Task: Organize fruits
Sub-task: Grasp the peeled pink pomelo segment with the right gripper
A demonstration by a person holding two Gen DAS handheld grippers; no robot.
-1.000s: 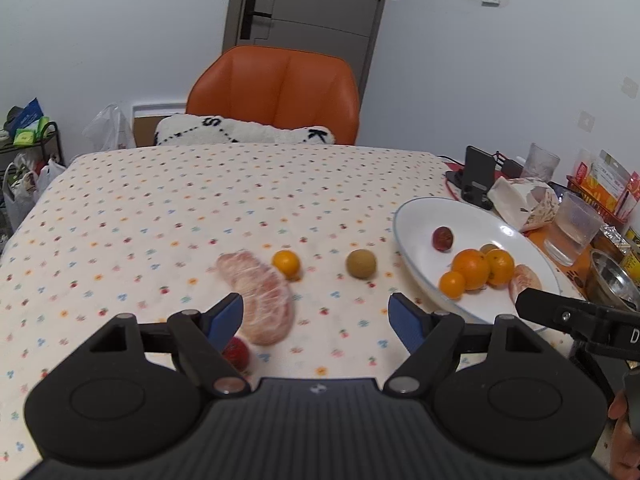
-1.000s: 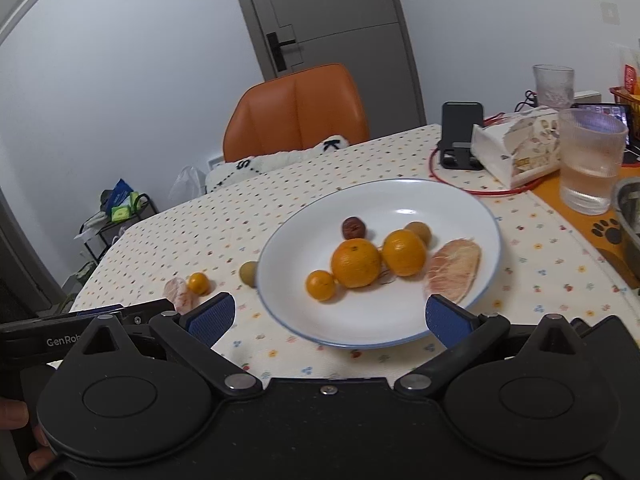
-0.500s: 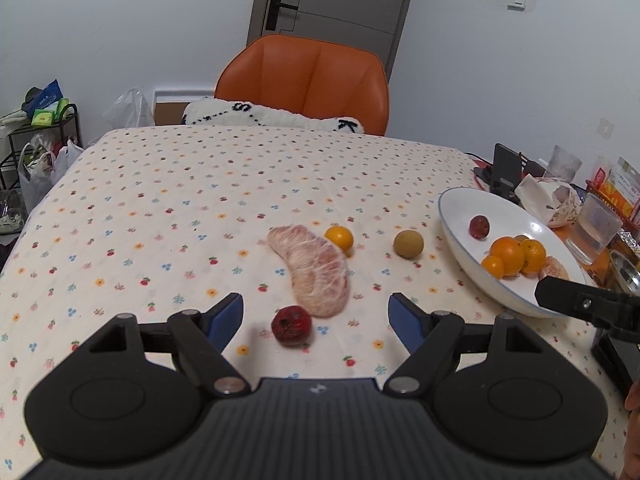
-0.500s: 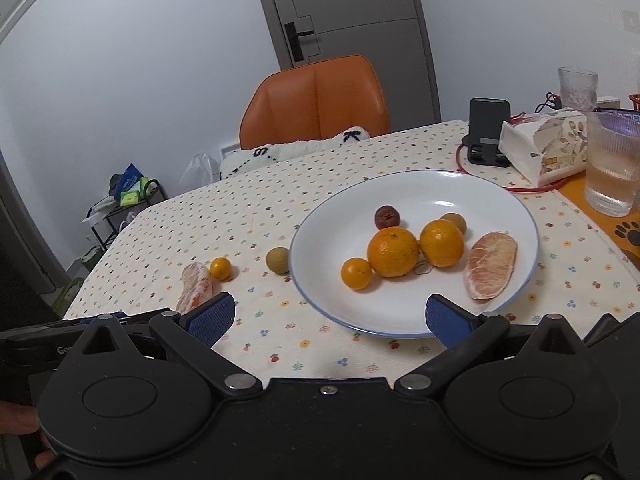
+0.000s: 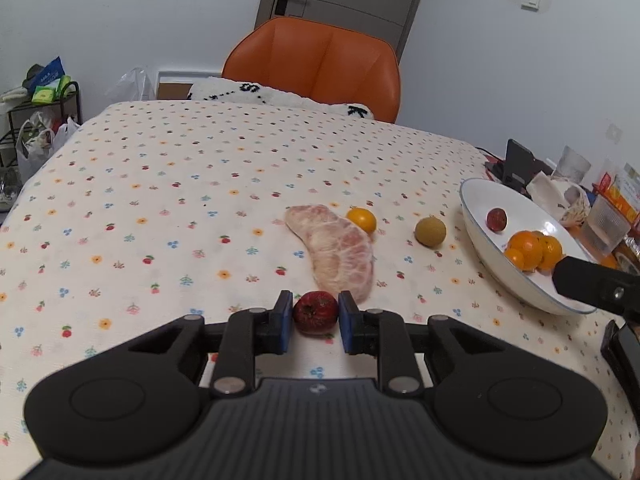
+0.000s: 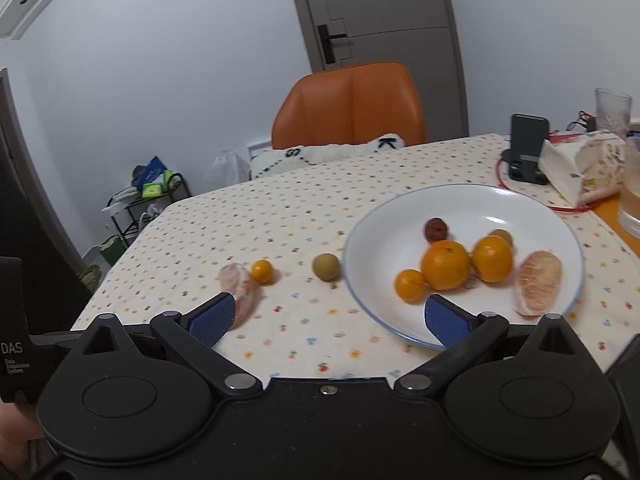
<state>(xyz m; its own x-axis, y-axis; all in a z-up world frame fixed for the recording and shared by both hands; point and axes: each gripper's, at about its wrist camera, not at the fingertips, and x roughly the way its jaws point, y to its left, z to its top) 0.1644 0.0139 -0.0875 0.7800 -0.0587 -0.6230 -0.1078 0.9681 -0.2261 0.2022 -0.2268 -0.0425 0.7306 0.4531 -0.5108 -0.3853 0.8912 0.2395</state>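
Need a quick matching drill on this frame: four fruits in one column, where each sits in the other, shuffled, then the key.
Things:
1. red fruit
2. pomelo segment
3. brown-green fruit
4. big orange

Places:
A. on the cloth, just outside the plate rim
B. inside the plate
C. between the left gripper pads
D. on the cloth, against the small orange

Pairs: 1-C, 2-D, 3-A, 4-B
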